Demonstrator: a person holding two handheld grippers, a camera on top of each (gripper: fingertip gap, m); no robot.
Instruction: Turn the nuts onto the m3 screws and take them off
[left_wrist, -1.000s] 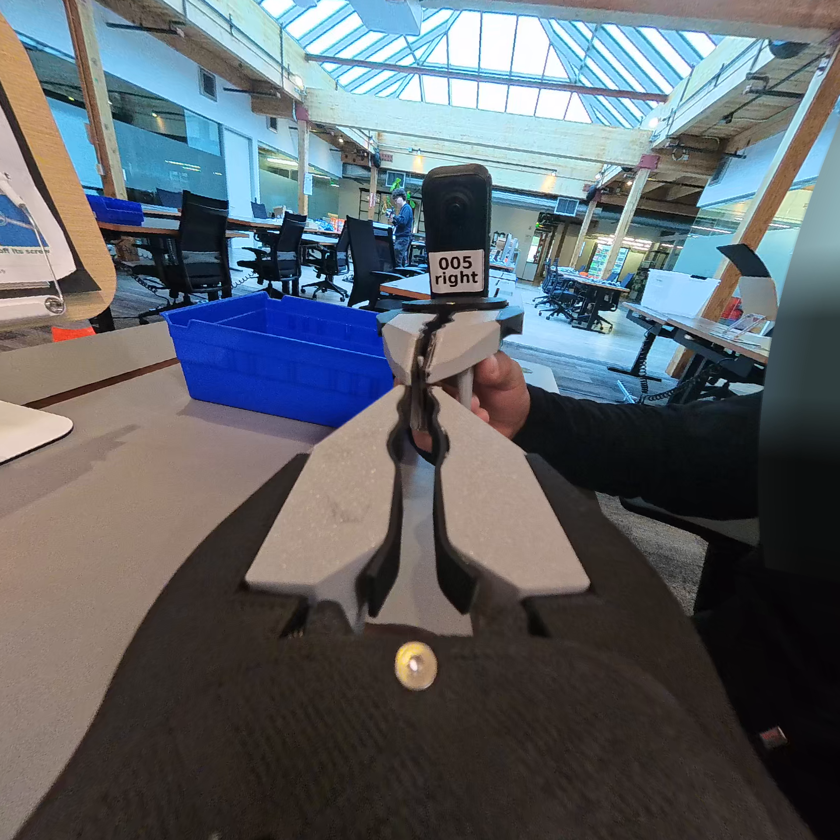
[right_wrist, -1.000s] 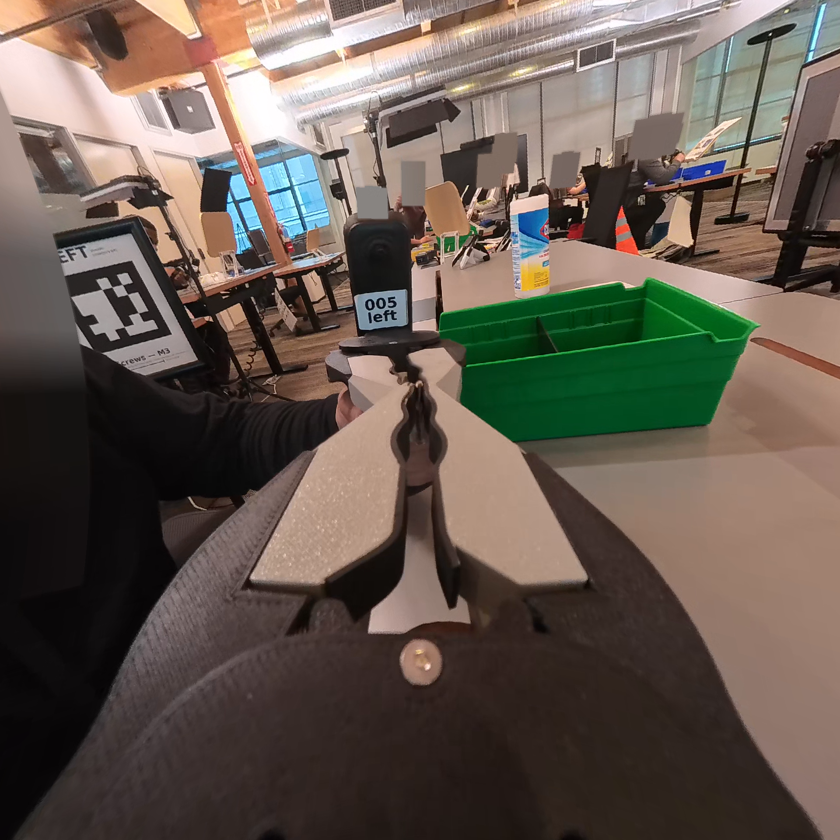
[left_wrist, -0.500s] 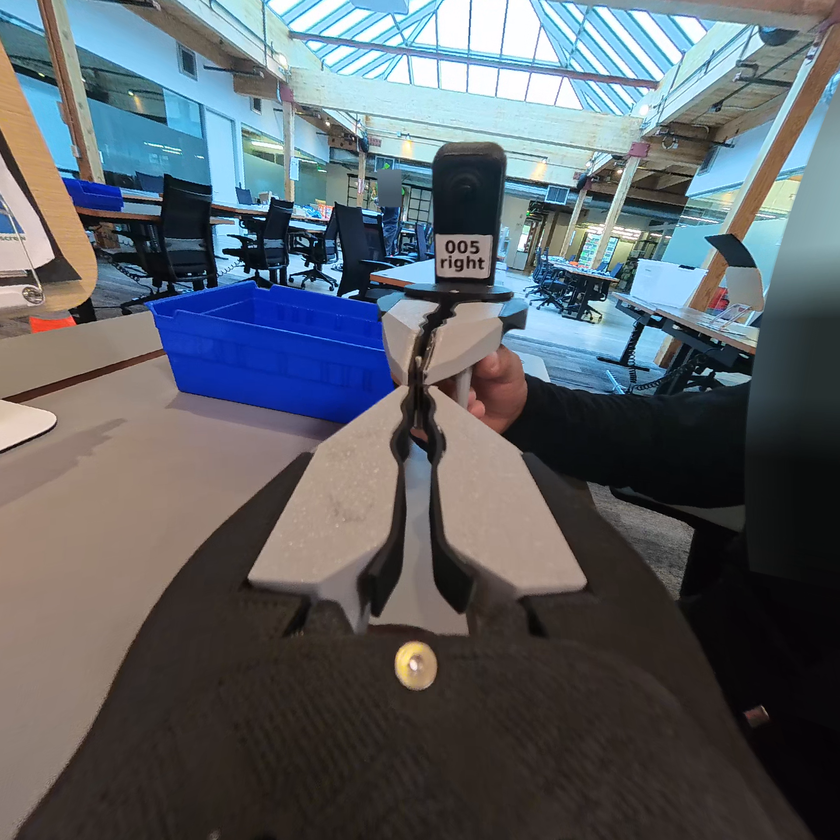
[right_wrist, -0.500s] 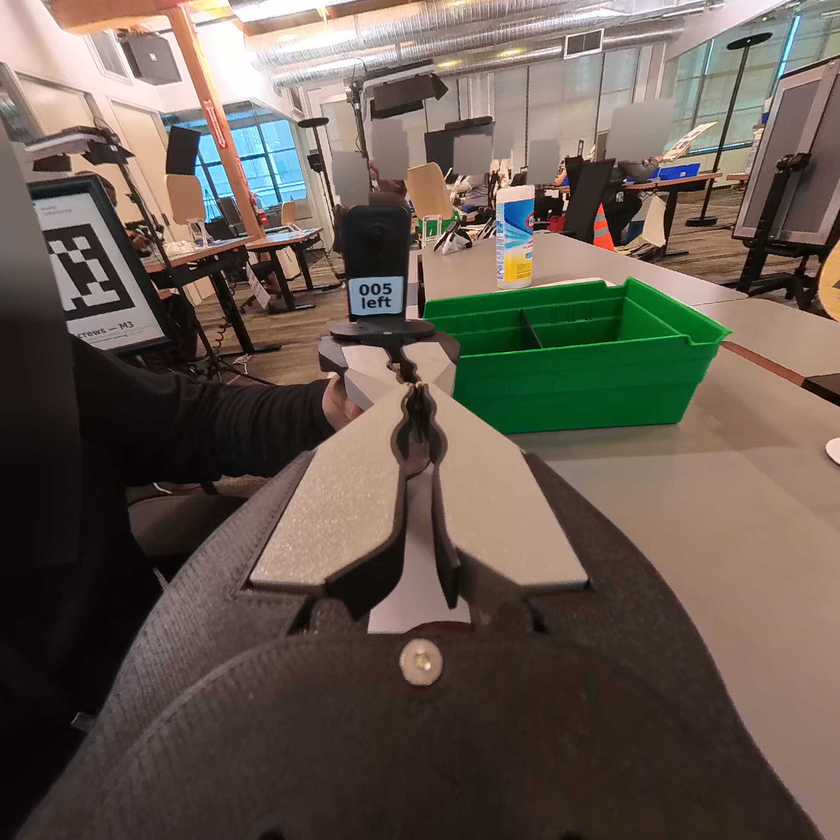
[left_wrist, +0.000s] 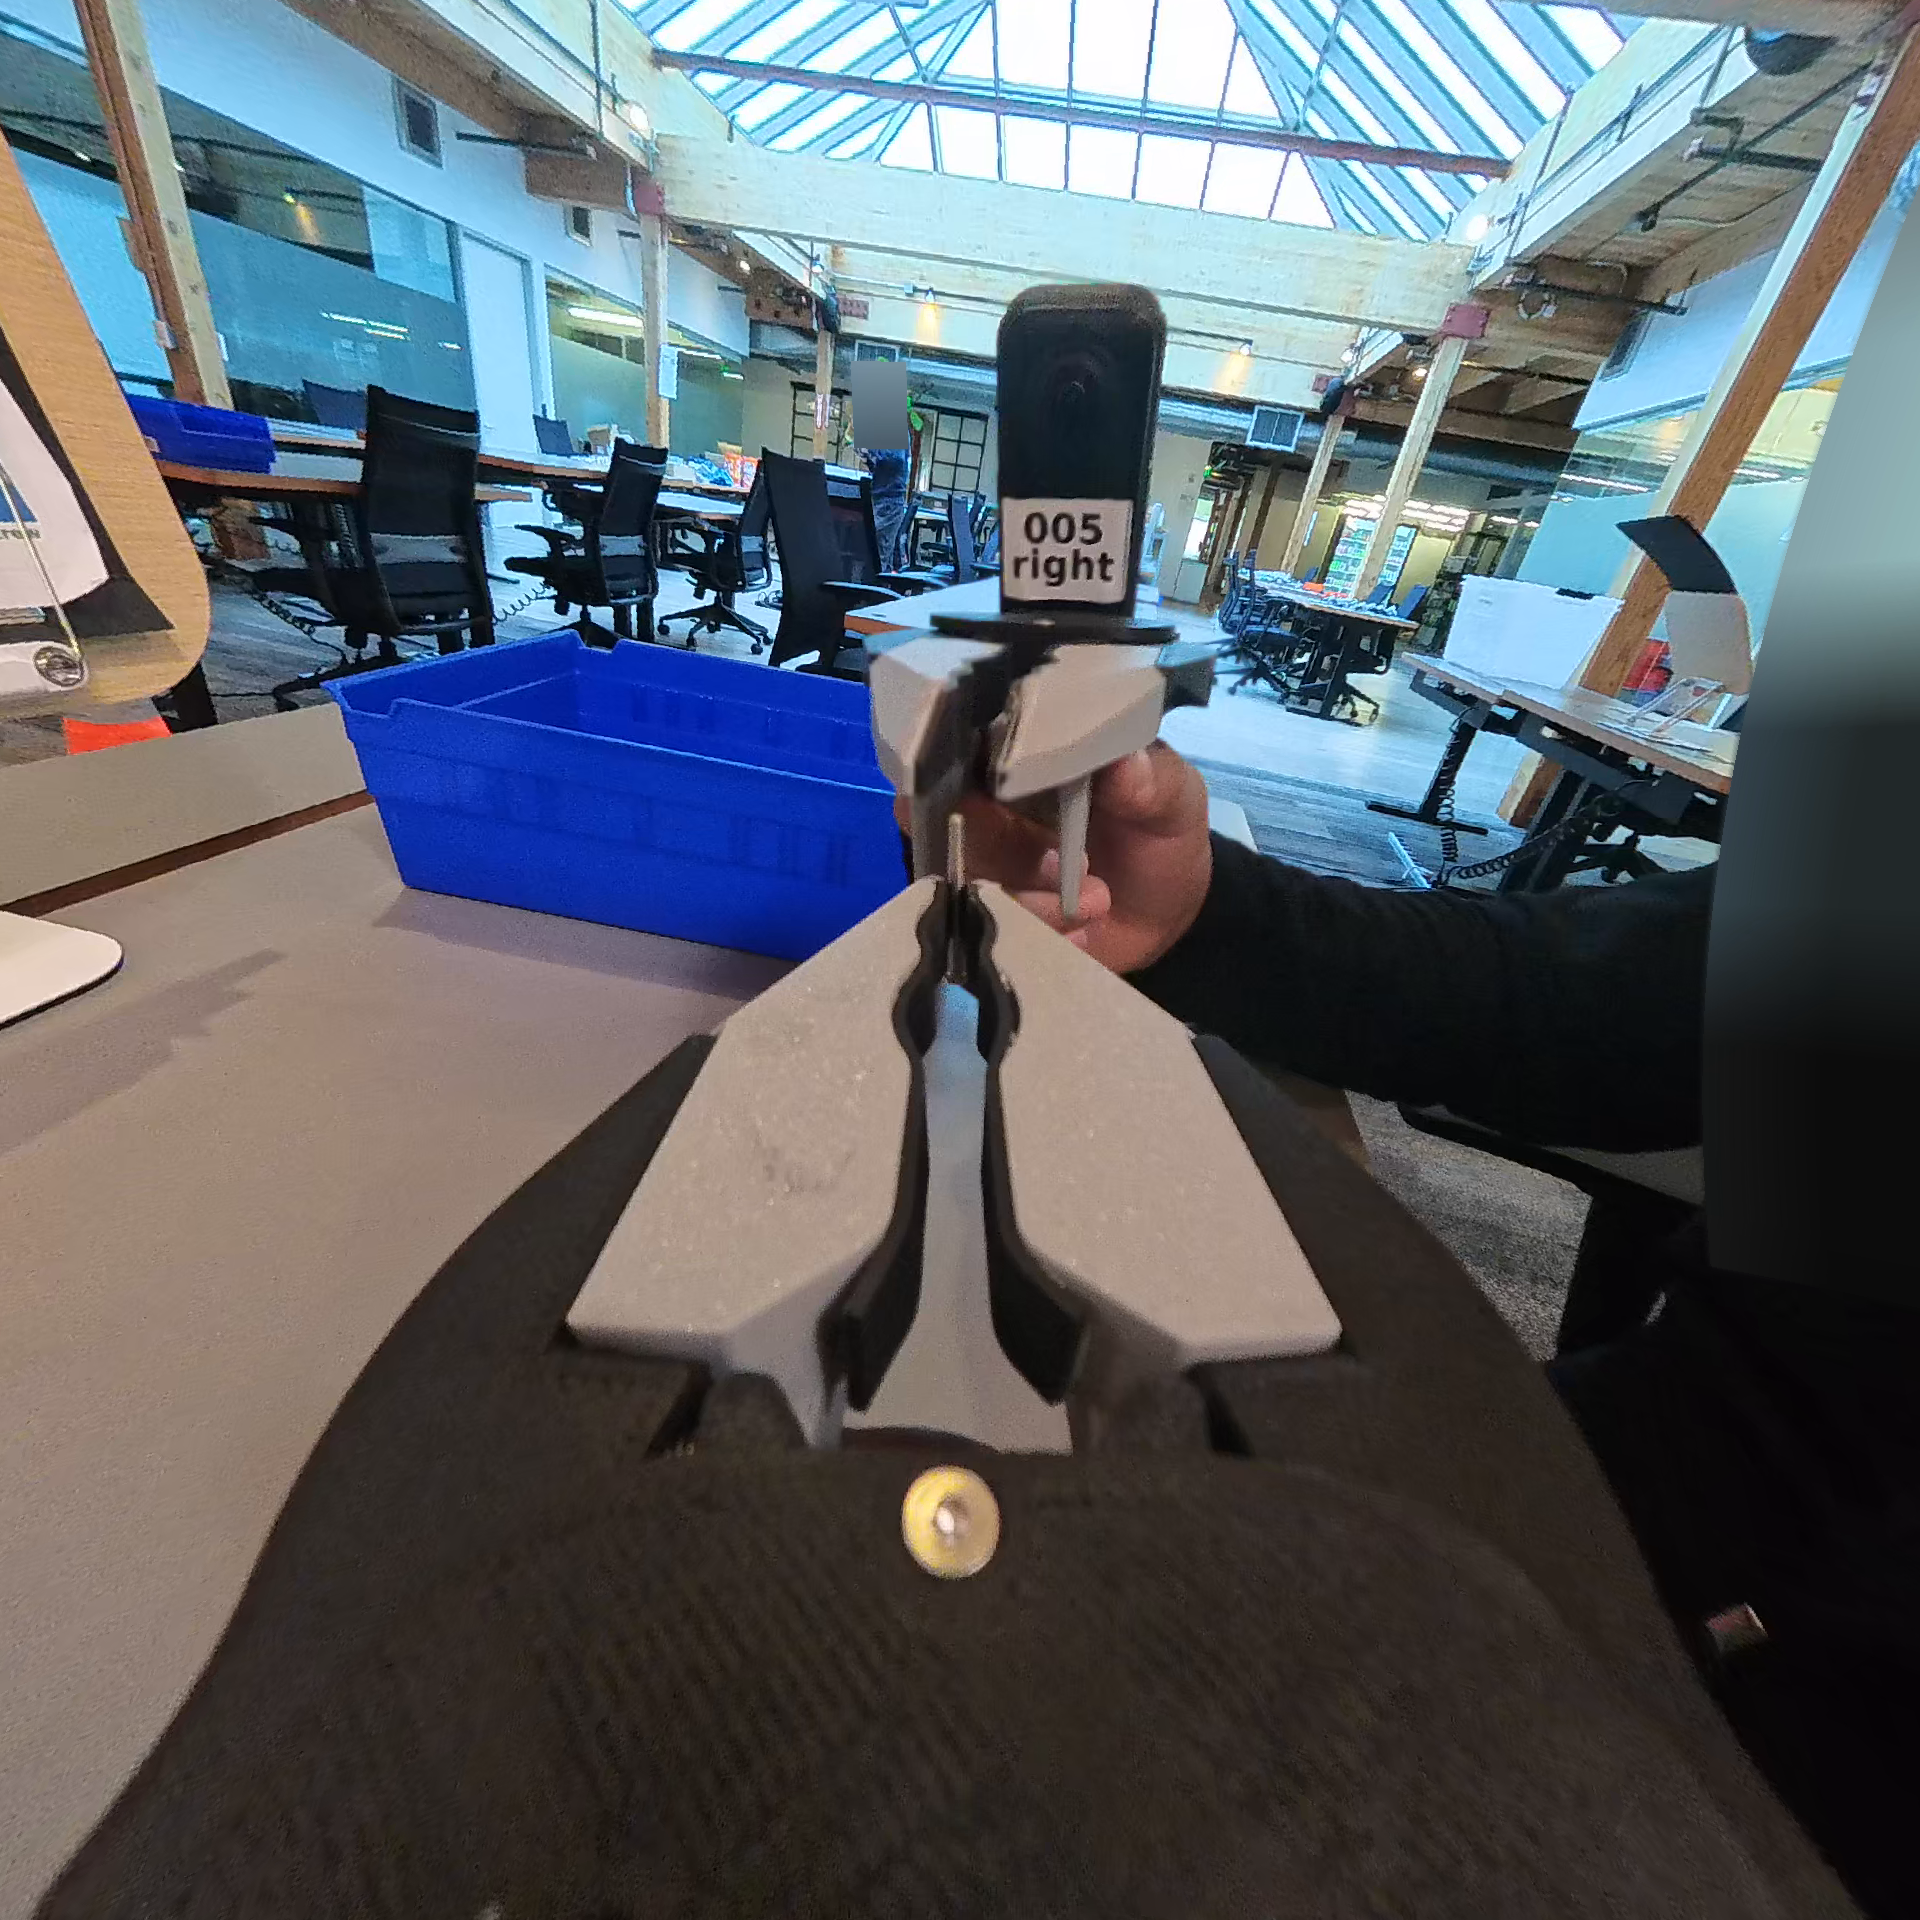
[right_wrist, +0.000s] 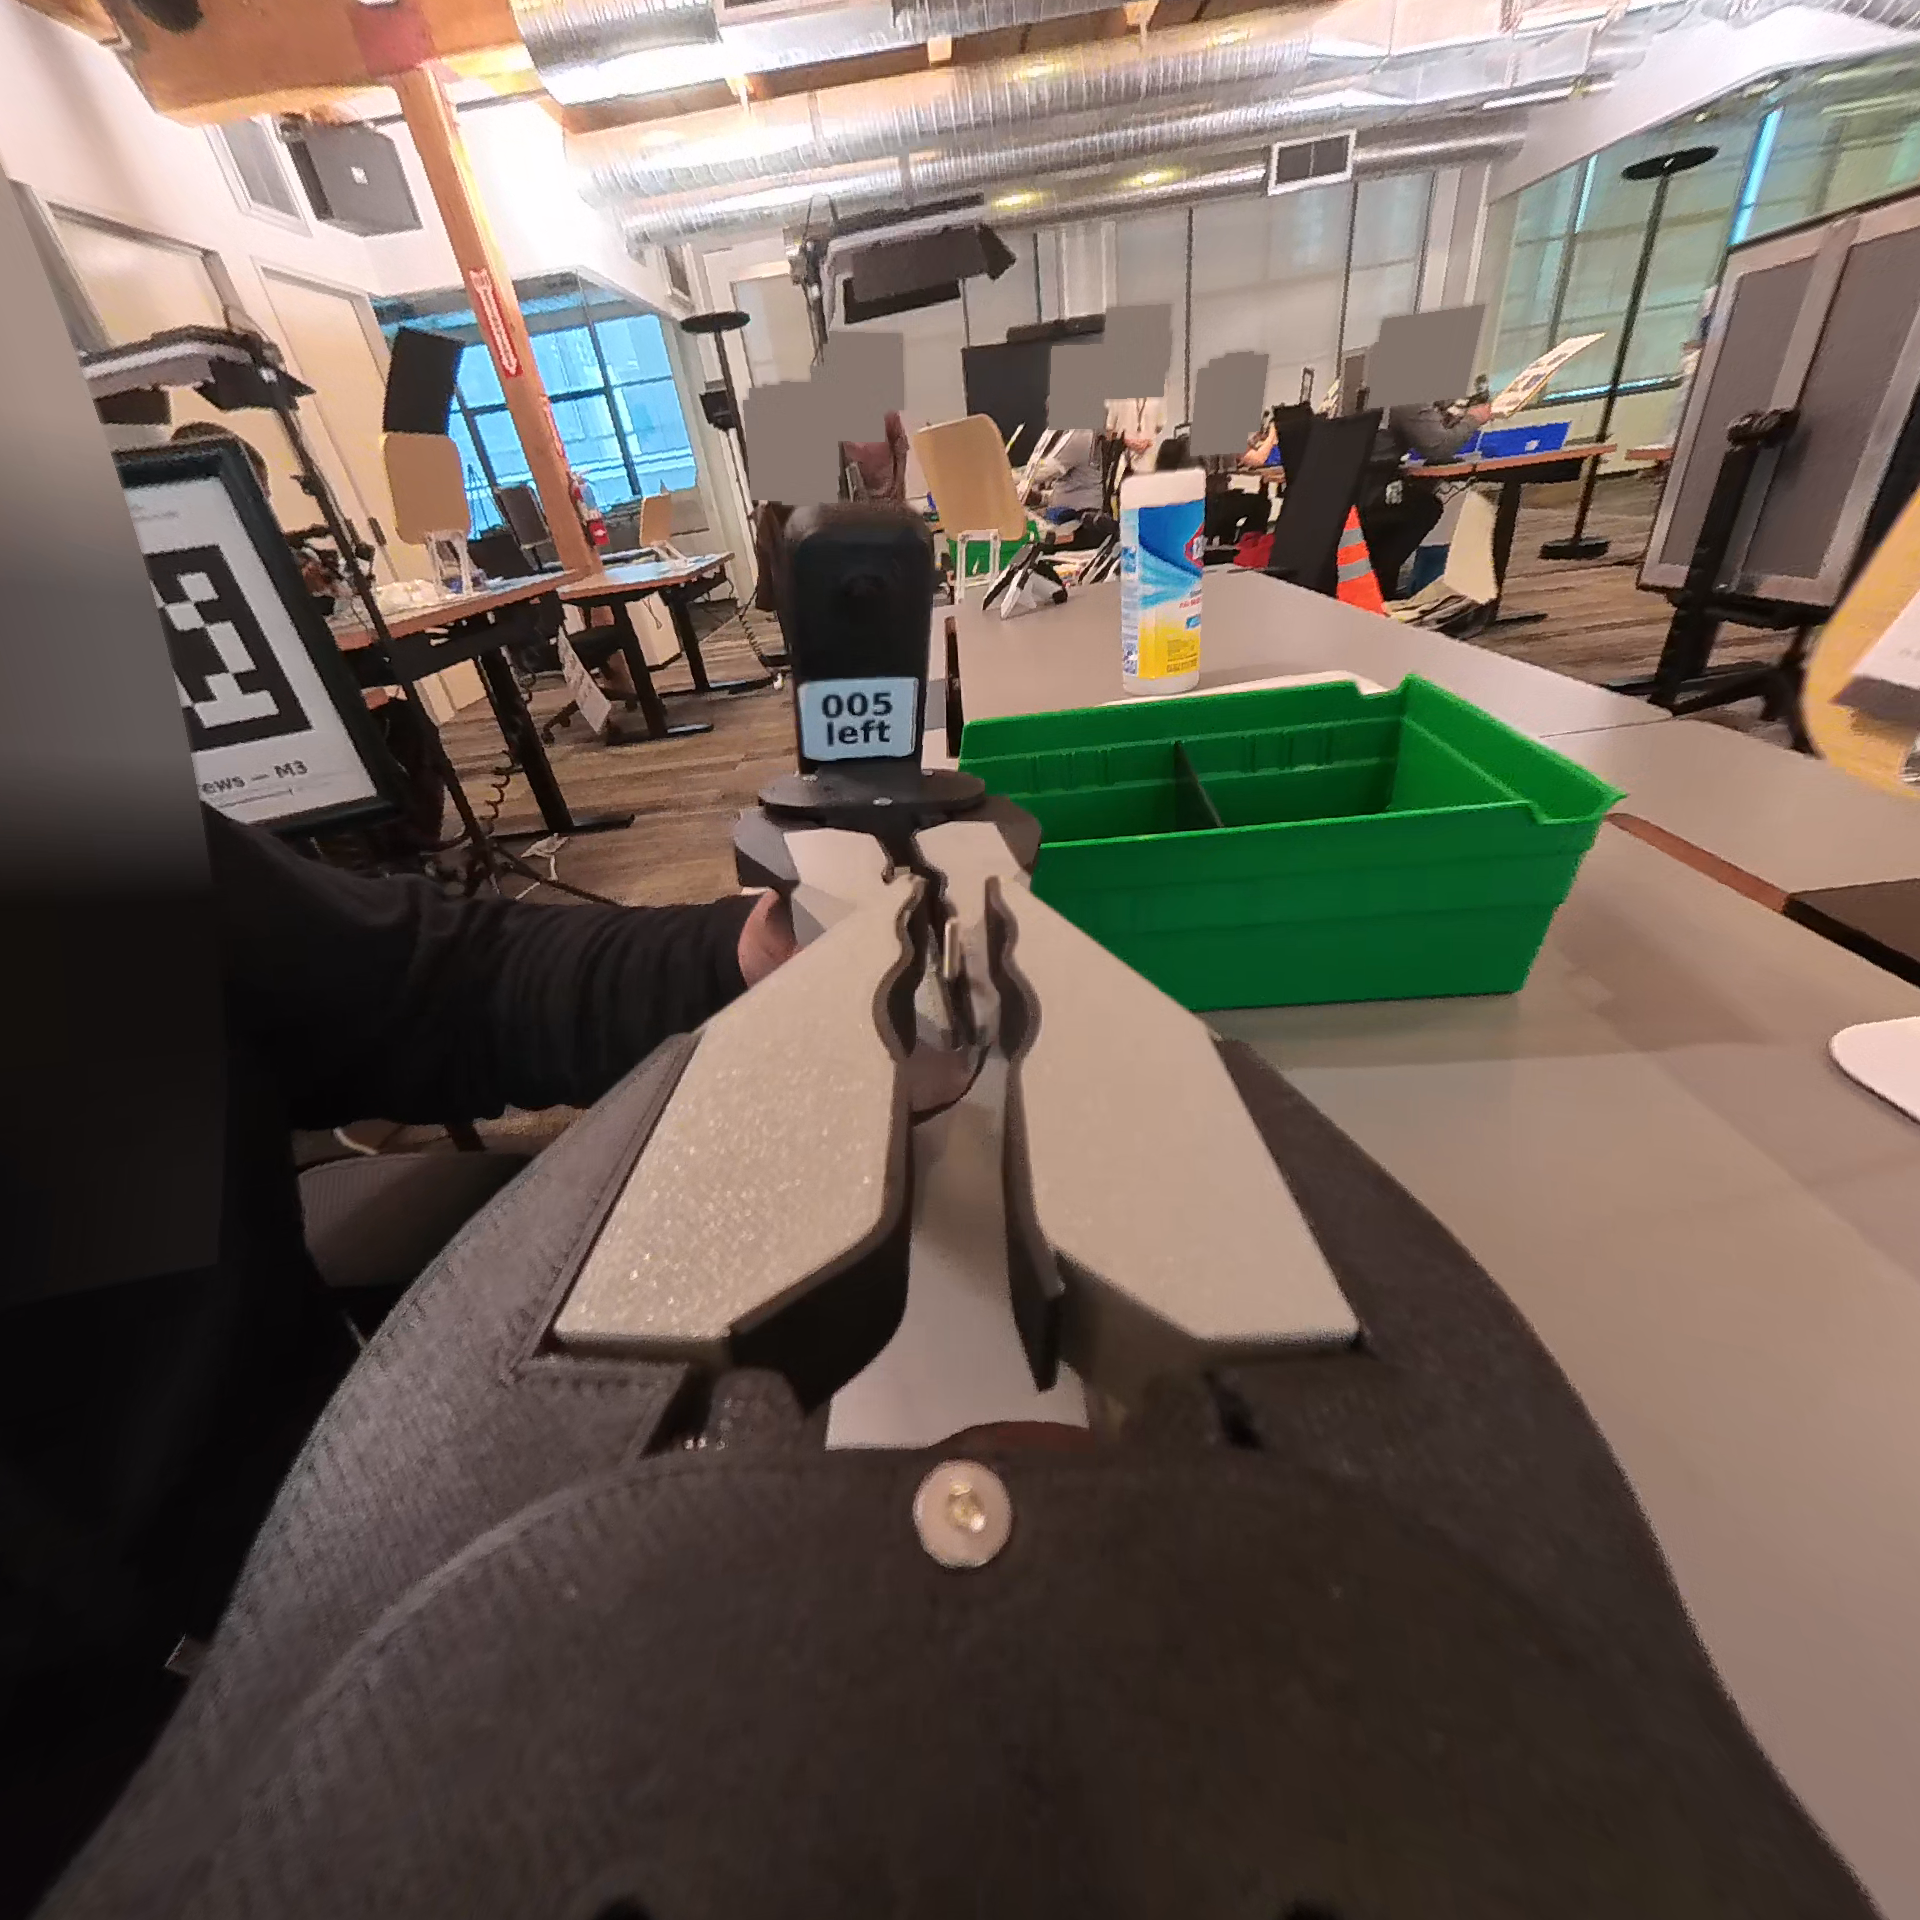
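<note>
My left gripper (left_wrist: 958, 914) is shut on a thin silver M3 screw (left_wrist: 954, 847) whose shank sticks out past its fingertips. My right gripper (left_wrist: 982, 748) faces it tip to tip, held by a hand. In the right wrist view my right gripper (right_wrist: 953, 894) stands open by a narrow gap, and the screw (right_wrist: 951, 951) lies in that gap without being pinched. The left gripper (right_wrist: 904, 850) shows just behind it. I cannot make out a nut in either view.
A blue bin (left_wrist: 623, 790) stands on the grey table (left_wrist: 260, 1091) behind the grippers. A green divided bin (right_wrist: 1299, 894) stands on the other side, with a wipes canister (right_wrist: 1162, 582) behind it. A white base (right_wrist: 1881, 1060) lies at the table's edge. The grippers are tip to tip, or close to it. Left tips and right tips are each some 40 cm from the white base (right_wrist: 1881, 1060).
My right gripper has gone from shut to slightly open. The two grippers have drawn a little apart, and the screw's shank now shows between them.
</note>
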